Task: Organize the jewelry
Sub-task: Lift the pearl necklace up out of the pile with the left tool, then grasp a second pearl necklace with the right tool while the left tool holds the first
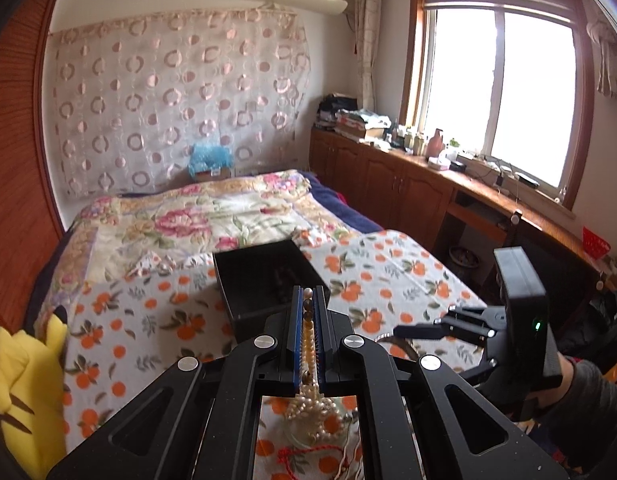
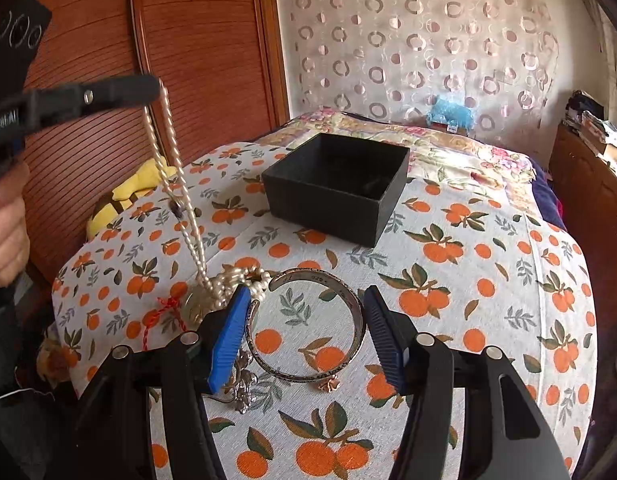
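Observation:
My left gripper (image 1: 308, 292) is shut on a pearl necklace (image 1: 307, 340). In the right wrist view, that gripper (image 2: 158, 88) is up at the left. The necklace's strands (image 2: 168, 152) hang from it down to a heap of pearls on the orange-print cloth (image 2: 468, 280). A metal cuff bangle (image 2: 312, 275) sits between the blue pads of my right gripper (image 2: 307, 292), and the pads close on its two sides. An open black box (image 2: 324, 208) stands on the bed behind the jewelry, and the left wrist view shows the box (image 1: 260, 272) just beyond the fingertips. My right gripper (image 1: 422, 322) is low at the right there.
A silver piece (image 2: 244, 388), a small copper charm (image 2: 328, 384) and a red cord (image 2: 164, 308) lie on the cloth near the bangle. A yellow plush toy (image 2: 116, 200) sits at the bed's left edge against a wooden wardrobe (image 2: 88, 140). Wooden cabinets (image 1: 408, 184) run along the right under the window.

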A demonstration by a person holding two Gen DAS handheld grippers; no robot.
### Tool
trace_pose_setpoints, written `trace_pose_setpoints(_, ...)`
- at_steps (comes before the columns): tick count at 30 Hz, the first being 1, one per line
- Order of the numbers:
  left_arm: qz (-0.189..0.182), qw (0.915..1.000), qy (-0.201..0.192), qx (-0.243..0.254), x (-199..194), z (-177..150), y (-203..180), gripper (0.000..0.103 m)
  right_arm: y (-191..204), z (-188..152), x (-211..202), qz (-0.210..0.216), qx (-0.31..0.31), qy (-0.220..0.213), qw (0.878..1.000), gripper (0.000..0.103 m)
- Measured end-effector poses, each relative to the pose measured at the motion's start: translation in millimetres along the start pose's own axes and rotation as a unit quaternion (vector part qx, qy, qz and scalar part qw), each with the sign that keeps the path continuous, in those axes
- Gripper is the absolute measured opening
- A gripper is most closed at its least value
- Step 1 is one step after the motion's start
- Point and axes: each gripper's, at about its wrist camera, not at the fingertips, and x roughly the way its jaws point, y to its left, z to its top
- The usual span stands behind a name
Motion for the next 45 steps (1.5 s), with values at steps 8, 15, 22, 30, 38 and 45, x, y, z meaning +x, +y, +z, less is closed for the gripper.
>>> trace_pose_setpoints(8, 0.005, 0.9996, -0.029, 0.006, -12.2, 30.3, 1.2, 0.004, -3.6, 6.7, -3.8, -0.004, 0.001, -0.008, 1.0, 0.061)
trace_pose_setpoints(15, 0.016, 0.9994, -0.031, 0.007, -7.4, 46.9, 7.8, 0.004, -8.6, 16.5, -6.3, -0.008, 0.002, -0.015, 1.0, 0.061)
trace_pose_setpoints(22, 0.017, 0.9985, -0.051, 0.014, -19.5, 62.7, 4.6, 0.004, -14.0, 25.1, -10.2, -0.01, 0.007, -0.025, 1.0, 0.061)
trace_pose_setpoints(30, 0.048, 0.9983, -0.033, 0.008, -4.7, 47.9, 18.7, 0.004, -16.7, 23.3, -8.3, -0.009, 0.01, -0.02, 1.0, 0.061)
trace_pose_setpoints(38, 0.097, 0.9936, 0.056, -0.018, 39.4, -22.1, 68.2, 0.004, -21.4, 12.7, 15.2, -0.021, 0.01, 0.01, 1.0, 0.061)
trace_pose_setpoints(45, 0.107, 0.9872, 0.105, -0.053, 52.7, -69.2, 99.1, 0.004, -26.7, 6.4, 35.5, -0.024, 0.015, 0.034, 0.999, 0.061)
